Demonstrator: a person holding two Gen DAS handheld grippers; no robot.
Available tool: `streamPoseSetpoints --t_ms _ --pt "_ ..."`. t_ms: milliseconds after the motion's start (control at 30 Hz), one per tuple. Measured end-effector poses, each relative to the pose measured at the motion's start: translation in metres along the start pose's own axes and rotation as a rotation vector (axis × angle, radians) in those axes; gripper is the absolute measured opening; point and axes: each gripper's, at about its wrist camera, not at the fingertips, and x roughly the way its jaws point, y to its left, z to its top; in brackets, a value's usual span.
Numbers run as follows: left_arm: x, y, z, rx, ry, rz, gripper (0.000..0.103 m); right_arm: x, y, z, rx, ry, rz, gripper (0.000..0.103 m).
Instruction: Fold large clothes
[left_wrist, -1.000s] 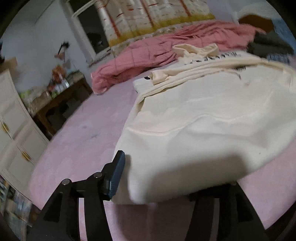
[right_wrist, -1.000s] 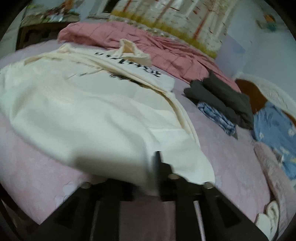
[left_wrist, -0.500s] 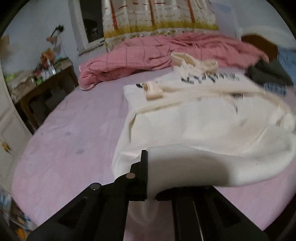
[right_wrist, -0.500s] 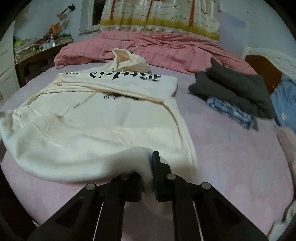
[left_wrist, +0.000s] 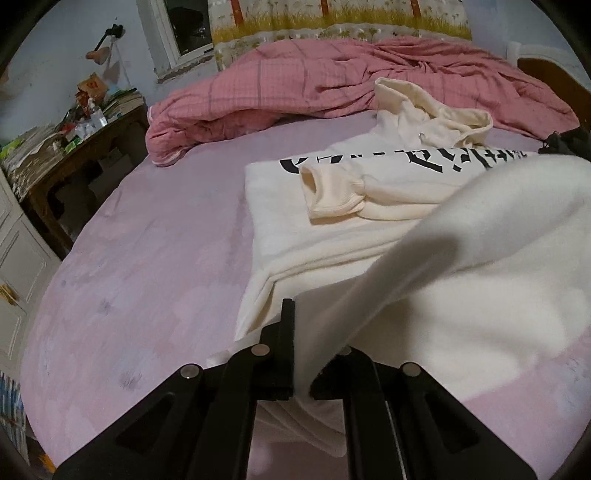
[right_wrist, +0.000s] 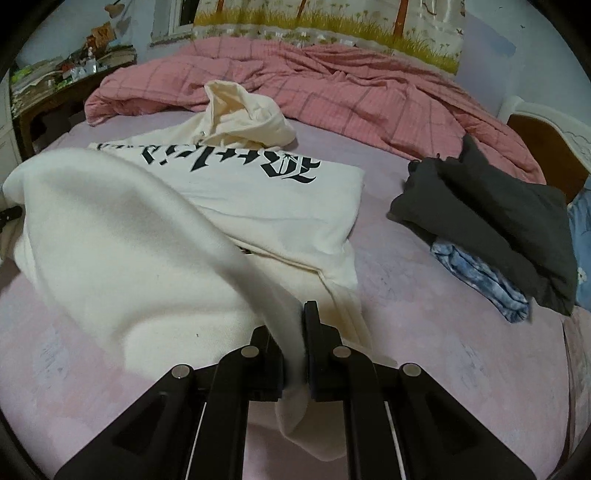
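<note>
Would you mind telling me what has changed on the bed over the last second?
Both grippers closed on the cream hoodie's bottom hem: the left gripper and right gripper now pinch it, lift it and carry it toward the hood, so the lower half arches over the printed lettering. The pink quilt, the dark folded clothes and the pink sheet stayed put.

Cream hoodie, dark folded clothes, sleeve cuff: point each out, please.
cream hoodie (right_wrist: 258, 199): right wrist view, on the flat printed chest panel.
dark folded clothes (right_wrist: 491, 218): right wrist view, on the top grey layer.
sleeve cuff (left_wrist: 332, 195): left wrist view, on the ribbed end.
</note>
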Motion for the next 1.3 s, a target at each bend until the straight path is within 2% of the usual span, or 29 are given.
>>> streamPoseSetpoints --t_ms 167,200,233,267,300,333,367,467,500,600,700,733,800,833,900,967,1067,1100,1133,1233,1300 --pt "0.014 0.001 0.004 -0.008 -0.035 -0.021 0.013 0.025 -0.006 0.008 0.020 0.020 -0.012 0.011" --pt "0.014 0.002 0.003 -0.014 -0.053 -0.034 0.018 0.026 -0.007 0.008 0.024 0.016 -0.012 0.013" --pt "0.012 0.002 0.003 -0.013 -0.075 -0.041 0.030 0.027 -0.010 0.009 0.038 0.006 -0.013 0.022" --pt "0.010 0.003 0.001 -0.010 -0.098 -0.039 0.043 0.027 -0.014 0.009 0.062 -0.008 -0.022 0.039" --pt "0.006 0.006 -0.001 -0.014 -0.126 -0.016 0.068 0.025 -0.018 0.008 0.083 -0.023 -0.035 0.051" --pt "0.000 0.010 -0.004 -0.030 -0.164 0.014 0.083 0.020 -0.023 0.007 0.114 -0.054 -0.049 0.073" --pt "-0.008 0.017 -0.007 -0.053 -0.209 0.034 0.085 0.016 -0.026 0.005 0.137 -0.084 -0.051 0.085" --pt "-0.023 0.039 -0.011 -0.124 -0.257 -0.001 0.094 -0.004 -0.042 -0.004 0.235 -0.173 -0.013 0.085" --pt "-0.026 0.047 -0.013 -0.160 -0.256 -0.024 0.097 -0.008 -0.047 -0.007 0.267 -0.188 -0.005 0.085" --pt "-0.022 0.060 -0.017 -0.211 -0.204 -0.067 0.097 -0.012 -0.060 -0.017 0.341 -0.193 0.015 0.085" --pt "-0.006 0.058 -0.018 -0.203 -0.141 -0.064 0.098 0.000 -0.068 -0.024 0.370 -0.139 0.018 0.085" --pt "-0.001 0.057 -0.019 -0.210 -0.120 -0.055 0.096 0.010 -0.070 -0.026 0.374 -0.093 0.021 0.085" --pt "0.009 0.061 -0.020 -0.251 -0.096 -0.041 0.088 0.029 -0.071 -0.031 0.382 -0.016 0.010 0.078" --pt "0.012 0.064 -0.020 -0.269 -0.094 -0.035 0.088 0.035 -0.070 -0.032 0.380 -0.009 0.018 0.075" --pt "0.013 0.071 -0.022 -0.309 -0.110 -0.058 0.088 0.047 -0.068 -0.036 0.387 0.011 0.021 0.074" --pt "0.007 0.075 -0.023 -0.326 -0.156 -0.087 0.088 0.051 -0.069 -0.037 0.393 0.012 0.021 0.074" --pt "-0.022 0.073 -0.027 -0.290 -0.303 -0.132 0.088 0.043 -0.068 -0.036 0.387 -0.028 -0.004 0.074" --pt "-0.034 0.072 -0.030 -0.281 -0.350 -0.155 0.092 0.037 -0.066 -0.037 0.381 -0.051 -0.020 0.074" --pt "-0.042 0.073 -0.031 -0.285 -0.367 -0.190 0.101 0.029 -0.063 -0.037 0.368 -0.087 -0.036 0.074" --pt "-0.046 0.084 -0.033 -0.386 -0.326 -0.256 0.103 0.001 -0.052 -0.036 0.313 -0.182 -0.060 0.074" --pt "-0.044 0.088 -0.037 -0.413 -0.311 -0.286 0.103 -0.017 -0.039 -0.035 0.268 -0.242 -0.068 0.079"
